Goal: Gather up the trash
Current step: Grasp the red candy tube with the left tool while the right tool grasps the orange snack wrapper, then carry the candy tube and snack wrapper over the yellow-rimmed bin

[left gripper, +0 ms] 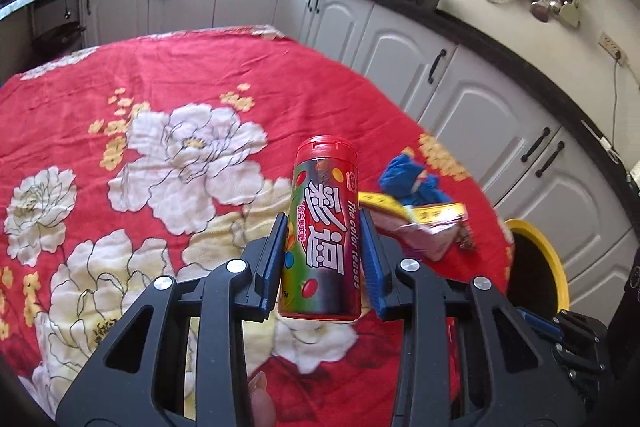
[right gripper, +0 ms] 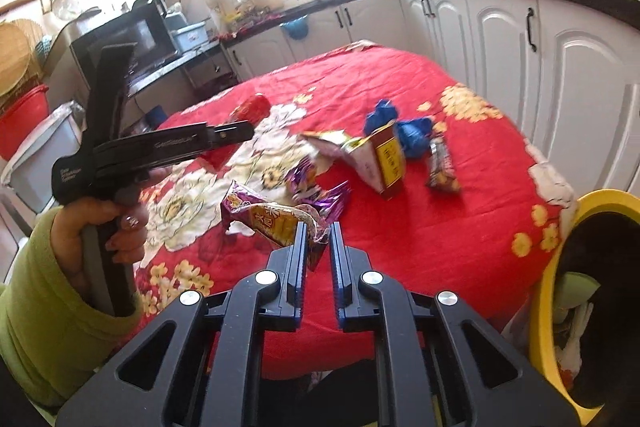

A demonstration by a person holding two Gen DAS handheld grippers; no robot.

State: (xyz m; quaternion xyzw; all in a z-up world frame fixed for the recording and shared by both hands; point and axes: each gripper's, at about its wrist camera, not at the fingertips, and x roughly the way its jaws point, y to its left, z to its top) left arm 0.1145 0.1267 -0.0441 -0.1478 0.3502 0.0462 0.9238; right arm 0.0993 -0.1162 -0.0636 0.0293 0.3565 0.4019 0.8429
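While left gripper clamps candy tube above red floral tablecloth, right gripper, jaws narrowly parted, pinches purple wrapper; yellow-rimmed bin nearby.

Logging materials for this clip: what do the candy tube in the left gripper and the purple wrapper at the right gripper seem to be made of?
Candy tube: likely rigid plastic with a glossy printed sleeve and a red moulded cap; it keeps its round shape in the left gripper. Purple wrapper: thin metallised film, crinkled and shiny, torn open.
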